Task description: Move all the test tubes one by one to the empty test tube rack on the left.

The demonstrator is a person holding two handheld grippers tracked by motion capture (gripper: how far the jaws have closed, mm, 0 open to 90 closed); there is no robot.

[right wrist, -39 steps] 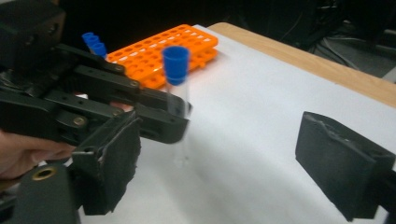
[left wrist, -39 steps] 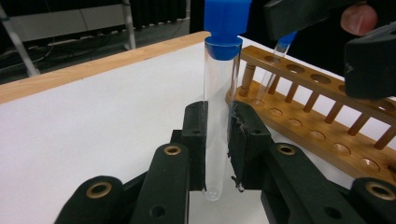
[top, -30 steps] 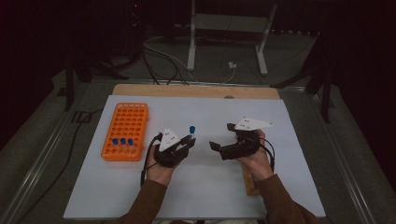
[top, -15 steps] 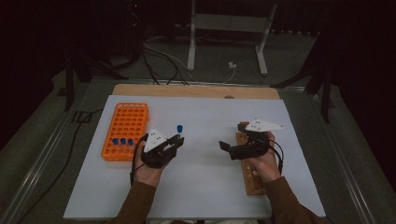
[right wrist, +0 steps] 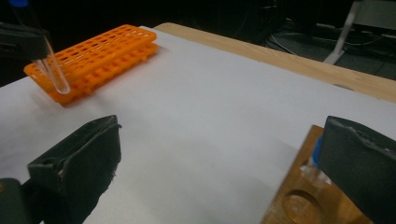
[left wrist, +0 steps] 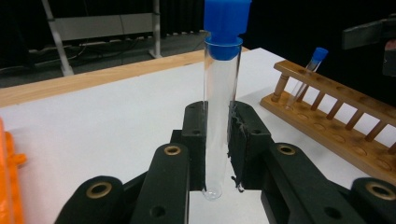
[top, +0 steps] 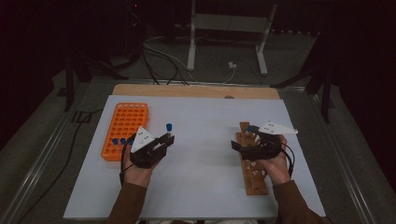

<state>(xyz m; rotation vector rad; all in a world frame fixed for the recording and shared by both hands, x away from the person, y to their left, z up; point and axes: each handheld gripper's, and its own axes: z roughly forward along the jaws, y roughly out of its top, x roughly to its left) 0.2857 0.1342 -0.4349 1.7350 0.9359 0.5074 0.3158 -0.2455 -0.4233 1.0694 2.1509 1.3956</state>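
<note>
My left gripper (top: 164, 140) is shut on a clear test tube (left wrist: 222, 70) with a blue cap (top: 168, 126), held upright just above the white mat. It is right of the orange tube rack (top: 124, 126), and the tube sits squarely between the pads (left wrist: 240, 140). My right gripper (top: 240, 142) stands open over the far end of the wooden tube rack (top: 252, 175). Its jaws are wide apart with nothing between them (right wrist: 219, 163). One blue-capped tube (left wrist: 314, 63) leans in the wooden rack (left wrist: 336, 126).
The orange rack (right wrist: 98, 53) holds several blue-capped tubes (top: 119, 140) at its near end. A white mat (top: 205, 163) covers the table, with a wooden edge (top: 196, 90) at the back. Cables and a metal stand lie on the floor beyond.
The hands have drawn apart. The left gripper carried its tube leftward toward the orange rack, and the right gripper moved rightward over the wooden rack.
</note>
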